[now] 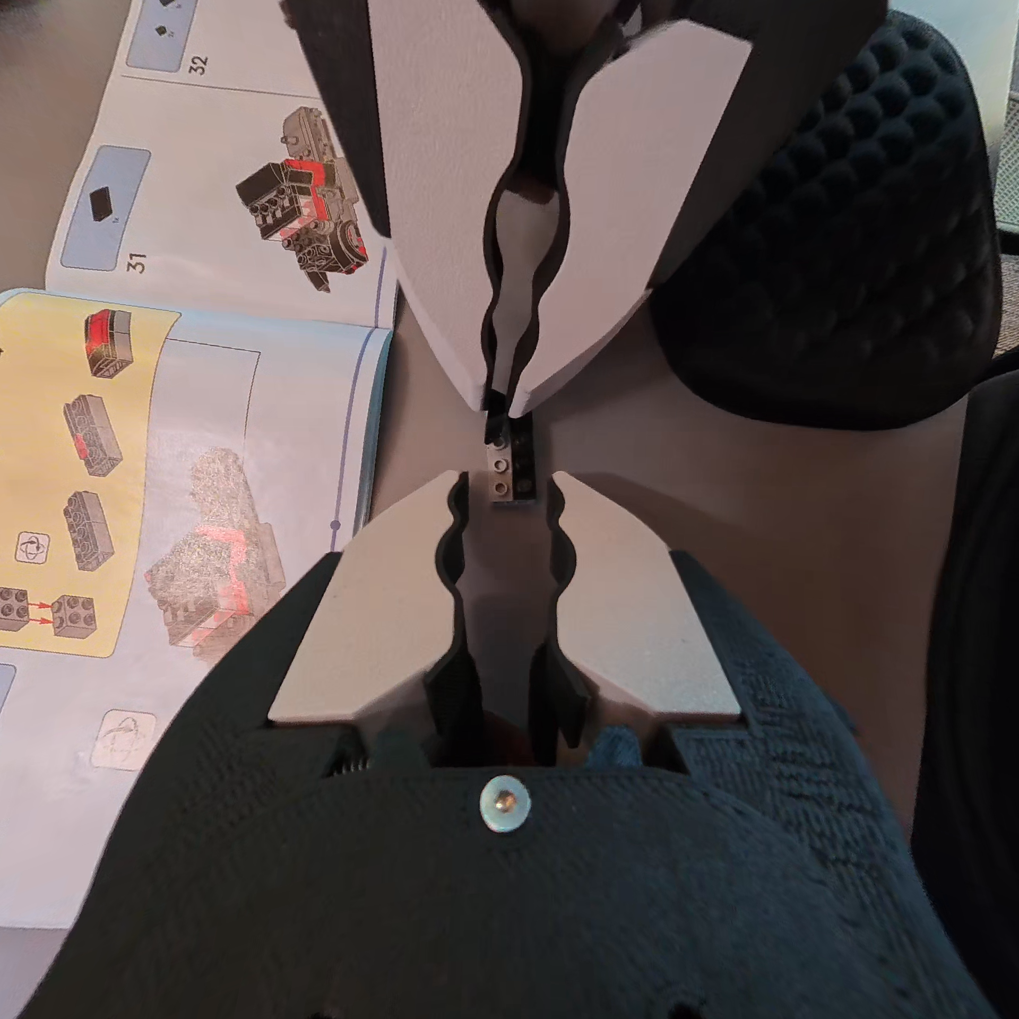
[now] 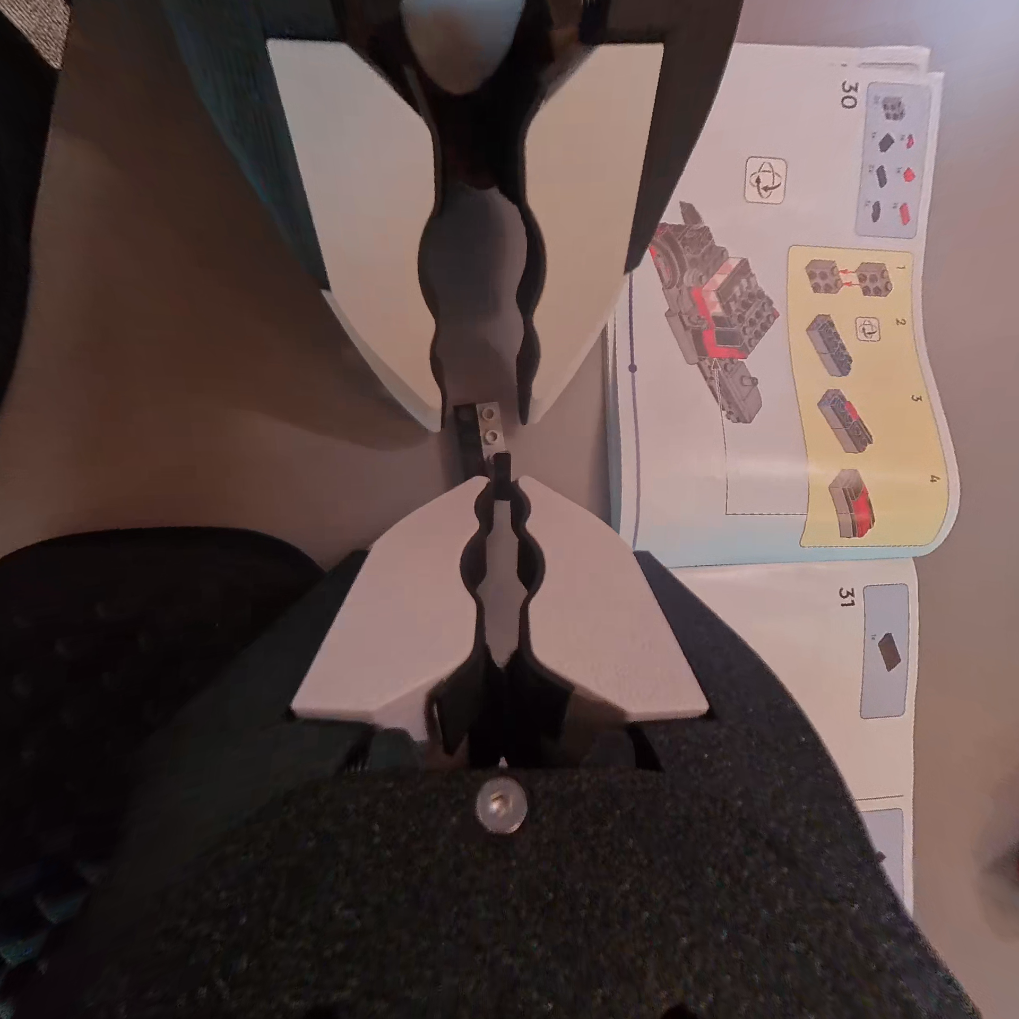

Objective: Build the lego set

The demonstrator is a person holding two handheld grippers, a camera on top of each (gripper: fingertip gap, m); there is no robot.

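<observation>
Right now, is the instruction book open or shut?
Open. The instruction book lies flat on the table, pages spread and building pictures showing.

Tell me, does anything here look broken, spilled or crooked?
Nothing stands out. The right tool pinches a small black piece over the little grey and black assembly on the table; the instruction booklet lies open beside them.

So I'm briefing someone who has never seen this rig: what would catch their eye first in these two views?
The two white grippers meeting nose to nose mid-frame: the left gripper with jaws apart, the right gripper pinching a small black piece. Between them on the table lies a little grey and black brick assembly. Beside them the open instruction booklet shows colourful build diagrams.
</observation>
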